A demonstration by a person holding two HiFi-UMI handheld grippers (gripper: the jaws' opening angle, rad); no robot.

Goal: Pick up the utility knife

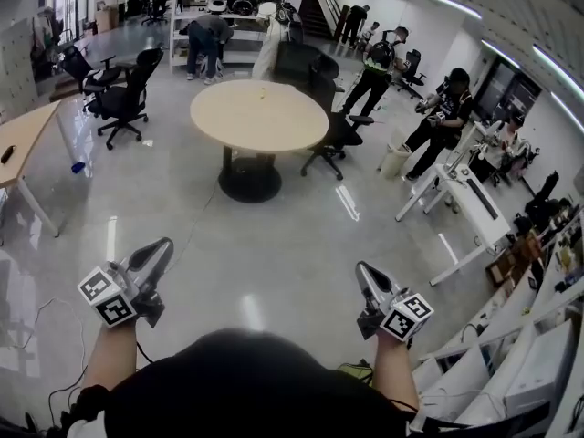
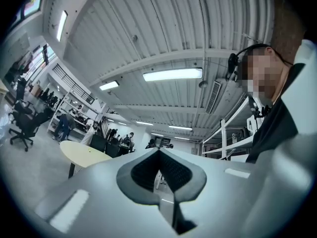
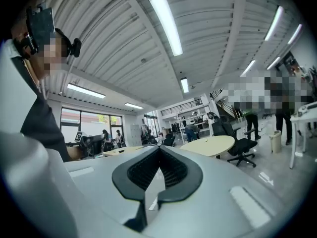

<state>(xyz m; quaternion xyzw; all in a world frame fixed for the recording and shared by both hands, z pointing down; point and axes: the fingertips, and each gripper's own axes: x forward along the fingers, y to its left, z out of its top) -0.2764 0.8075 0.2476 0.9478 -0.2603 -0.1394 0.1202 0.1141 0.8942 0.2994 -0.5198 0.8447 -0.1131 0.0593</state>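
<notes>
The utility knife seems a tiny yellow speck on the round table; details indiscernible.

1. The shiny grey floor carries a round counter and black chairs.
2. A tiny yellowish thing lies on the round counter.
3. A small dark thing lies on the wooden counter at the left.

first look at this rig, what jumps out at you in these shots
The left hand-held gripper and right hand-held gripper, both shut and empty, stick out at the bottom of the head view. Ahead stands a round table on a glossy floor, with black office chairs beside it.
</notes>
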